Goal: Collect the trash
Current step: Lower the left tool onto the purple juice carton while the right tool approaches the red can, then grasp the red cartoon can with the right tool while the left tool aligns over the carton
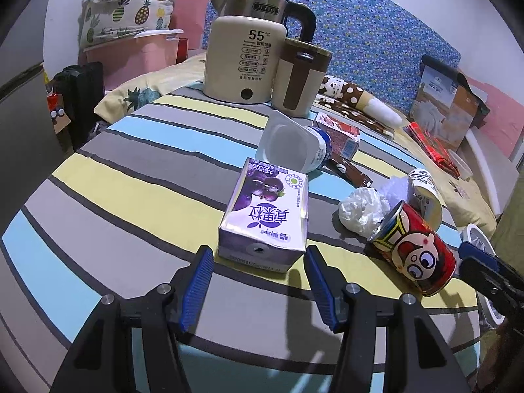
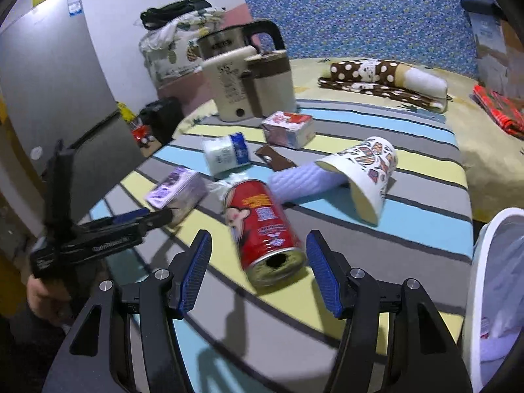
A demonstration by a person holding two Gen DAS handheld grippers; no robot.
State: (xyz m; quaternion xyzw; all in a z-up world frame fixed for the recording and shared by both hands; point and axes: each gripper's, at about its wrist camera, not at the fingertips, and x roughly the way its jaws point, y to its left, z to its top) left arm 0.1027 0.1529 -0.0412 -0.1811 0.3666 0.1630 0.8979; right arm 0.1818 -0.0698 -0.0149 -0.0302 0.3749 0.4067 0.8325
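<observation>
Blue-padded fingers [image 1: 196,281] of the left tool [image 1: 258,286] stand wide apart and empty, framing the near end of the purple juice carton [image 1: 262,216], which lies flat on the striped bed cover [image 1: 131,180], probably lined up for a grasp. Likewise spread and holding nothing, the right tool [image 2: 258,275] brackets the red can [image 2: 262,226], toppled on its side. Beyond lie a yogurt cup [image 2: 226,154], paper cup [image 2: 366,173] and crumpled tissue [image 1: 360,209]. A white bin [image 2: 481,262] waits just right, likely for the trash.

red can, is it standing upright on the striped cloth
No, the red can lies on its side on the striped cloth, its open end facing the right gripper, whose fingers are spread apart around it.
</observation>
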